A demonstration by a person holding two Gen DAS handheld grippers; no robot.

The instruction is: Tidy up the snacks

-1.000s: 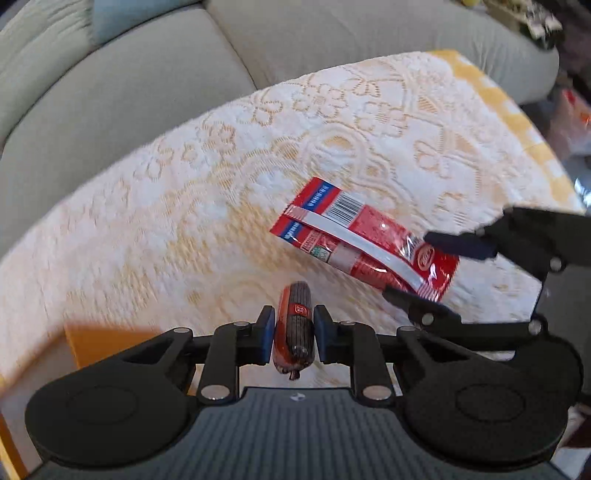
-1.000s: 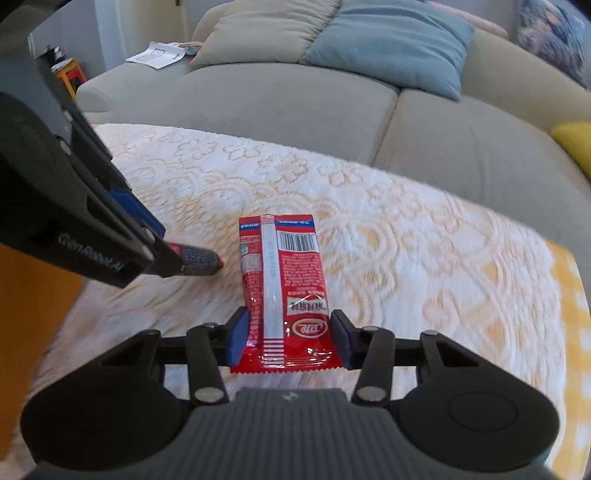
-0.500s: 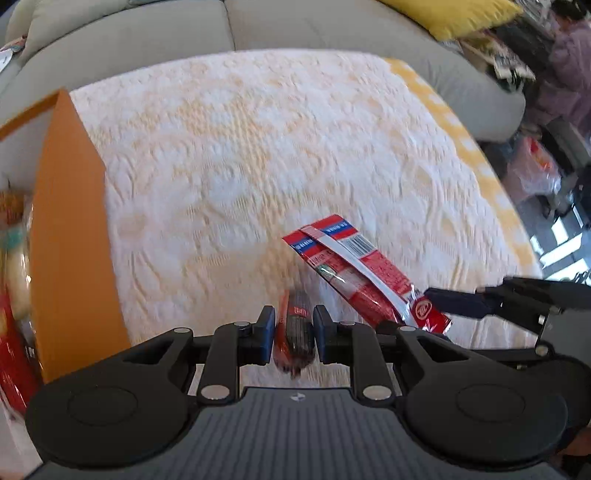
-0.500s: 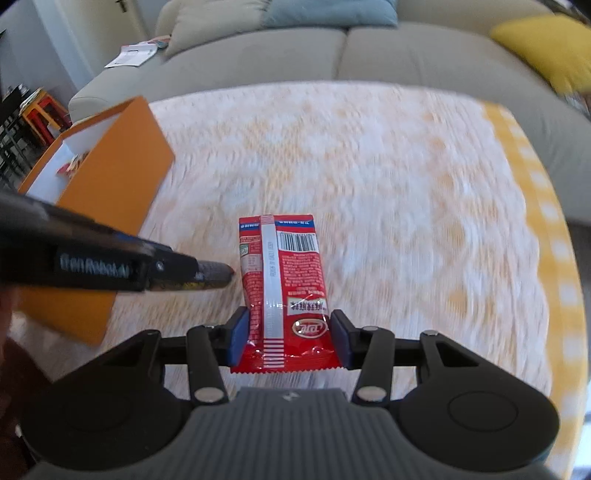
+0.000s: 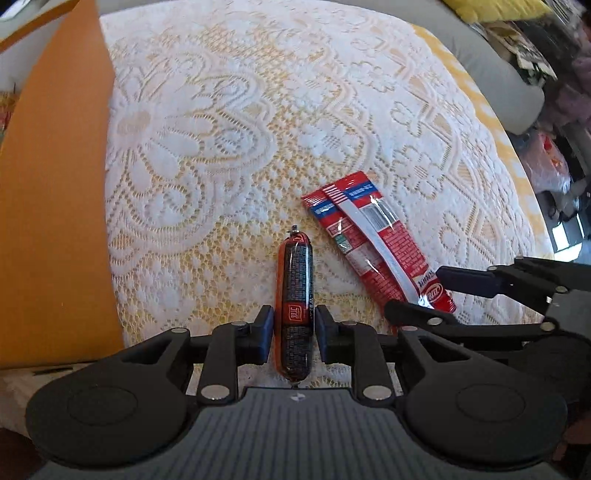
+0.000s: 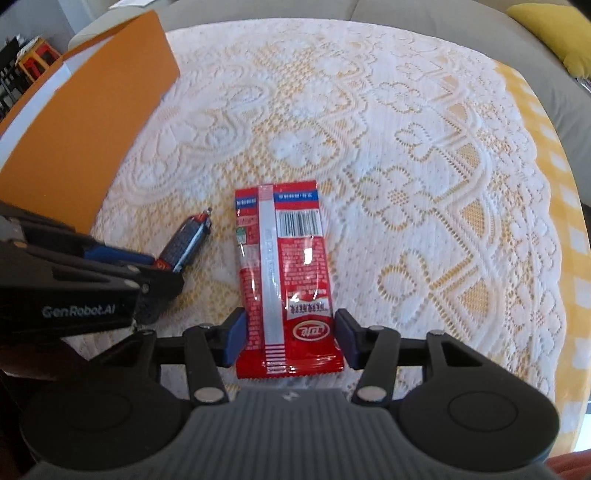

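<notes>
A dark sausage stick (image 5: pixel 295 273) in a red and black wrapper lies on the lace tablecloth (image 5: pixel 221 129). It sits between the jaws of my left gripper (image 5: pixel 294 325), which are opening, and slim gaps show beside both pads. To its right, a flat red snack packet (image 6: pixel 284 258) with a barcode rests on the cloth between the jaws of my right gripper (image 6: pixel 290 332). Those jaws are opening too, and the pads stand just off its edges. The right wrist view shows the left gripper (image 6: pixel 162 267) with the sausage stick (image 6: pixel 188 236). The left wrist view shows the right gripper (image 5: pixel 417 293) at the packet (image 5: pixel 369 243).
An orange box (image 5: pixel 55 184) stands along the left side of the table, close to the left gripper, also visible as the orange box (image 6: pixel 85 122). A grey sofa (image 5: pixel 498 55) runs behind the table, with a yellow cushion (image 6: pixel 546 29) on it. The yellow cloth border marks the table's right edge.
Both grippers swung across the table toward the orange box and came down to the cloth. Both snacks now rest on it, and both pairs of jaws have widened slightly.
</notes>
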